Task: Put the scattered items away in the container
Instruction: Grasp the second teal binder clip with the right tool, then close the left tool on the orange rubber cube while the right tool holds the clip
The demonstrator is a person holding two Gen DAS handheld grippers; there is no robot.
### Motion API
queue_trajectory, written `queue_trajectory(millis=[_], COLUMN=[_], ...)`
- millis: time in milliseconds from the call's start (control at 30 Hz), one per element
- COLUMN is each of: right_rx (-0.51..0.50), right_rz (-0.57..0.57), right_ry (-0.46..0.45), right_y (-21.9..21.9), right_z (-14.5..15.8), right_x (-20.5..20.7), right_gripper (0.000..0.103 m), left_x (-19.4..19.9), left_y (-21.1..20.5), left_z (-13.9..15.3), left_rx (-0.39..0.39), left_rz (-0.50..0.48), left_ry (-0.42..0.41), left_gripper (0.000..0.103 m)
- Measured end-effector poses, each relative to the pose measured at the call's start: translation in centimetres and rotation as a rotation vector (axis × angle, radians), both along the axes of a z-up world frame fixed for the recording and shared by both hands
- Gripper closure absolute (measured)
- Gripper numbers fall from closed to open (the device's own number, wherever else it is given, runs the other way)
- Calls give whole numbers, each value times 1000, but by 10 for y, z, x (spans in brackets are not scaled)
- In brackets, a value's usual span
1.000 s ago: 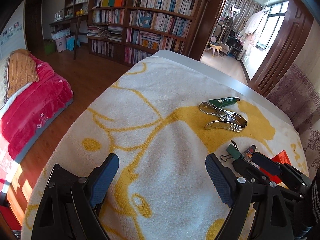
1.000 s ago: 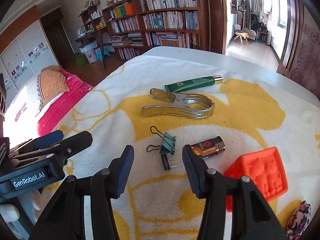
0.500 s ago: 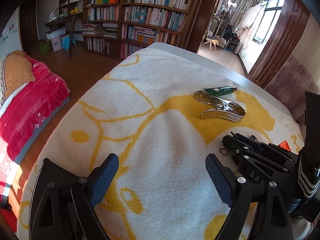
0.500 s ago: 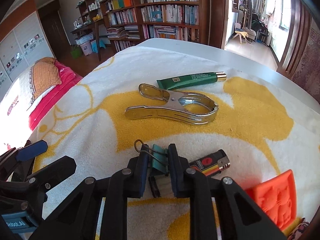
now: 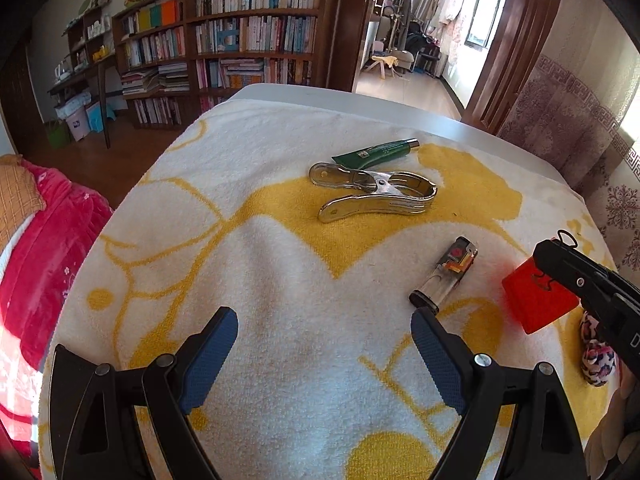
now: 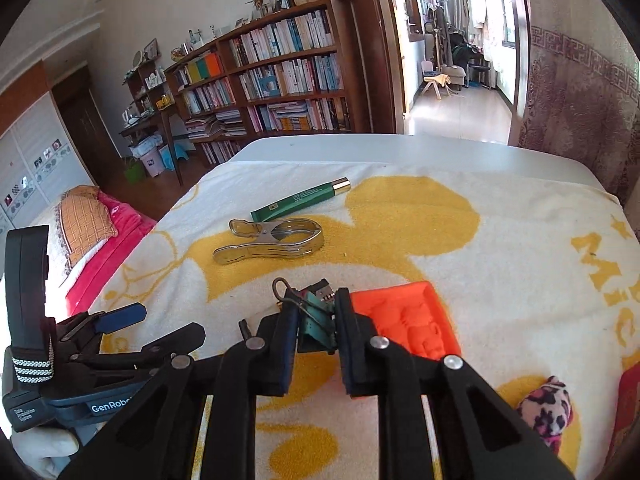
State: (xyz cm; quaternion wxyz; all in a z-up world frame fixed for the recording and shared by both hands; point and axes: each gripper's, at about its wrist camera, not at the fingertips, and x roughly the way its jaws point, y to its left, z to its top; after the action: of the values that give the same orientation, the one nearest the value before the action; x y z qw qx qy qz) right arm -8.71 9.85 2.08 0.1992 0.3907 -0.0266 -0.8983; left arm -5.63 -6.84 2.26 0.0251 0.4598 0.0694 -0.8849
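Observation:
My right gripper [image 6: 316, 320] is shut on a green binder clip [image 6: 314, 314] and holds it off the towel, just left of the orange container [image 6: 404, 320]. In the left wrist view the right gripper [image 5: 550, 254] hangs over the orange container [image 5: 536, 300], with the clip's wire loop [image 5: 567, 237] poking out. My left gripper [image 5: 324, 344] stands open above the towel with nothing between its fingers. A lighter [image 5: 444, 276] lies just beyond its right finger. A metal clamp [image 5: 372, 196] and a green tube [image 5: 376, 152] lie farther off.
A yellow and white towel [image 5: 280, 280] covers the white table [image 6: 400, 152]. A leopard-print scrunchie [image 6: 544, 408] lies to the right of the container. The table drops off on the left towards a red bed [image 5: 40, 240]. Bookshelves stand behind.
My right gripper closed on the binder clip, lifted it and carried it right, next to the orange container. My left gripper slid right, bringing the lighter into view near its right finger.

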Motion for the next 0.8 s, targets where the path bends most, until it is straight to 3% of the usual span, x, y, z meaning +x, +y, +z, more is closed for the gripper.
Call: queue_trajectory(millis=[167,367,500,800], right_rx=[-26,-28,-41,-77], right_rz=[-43,-42,-44,-56], right_ry=[38,87,84,64], right_y=[27,41,48,62], right_z=[12,20,17,11], right_x=[21,41,43,42], right_gripper=[83,83,83,83], left_x=[-15,-33,-41,-59], left_y=[33,58,64,73], left_z=[-3,-13,-18,-20], left_rx=[-41,-35,-39,-45], left_rz=[-127,-175,-170,-60], left_ry=[10,-23,-39,-56], left_gripper=[13,13,13,13])
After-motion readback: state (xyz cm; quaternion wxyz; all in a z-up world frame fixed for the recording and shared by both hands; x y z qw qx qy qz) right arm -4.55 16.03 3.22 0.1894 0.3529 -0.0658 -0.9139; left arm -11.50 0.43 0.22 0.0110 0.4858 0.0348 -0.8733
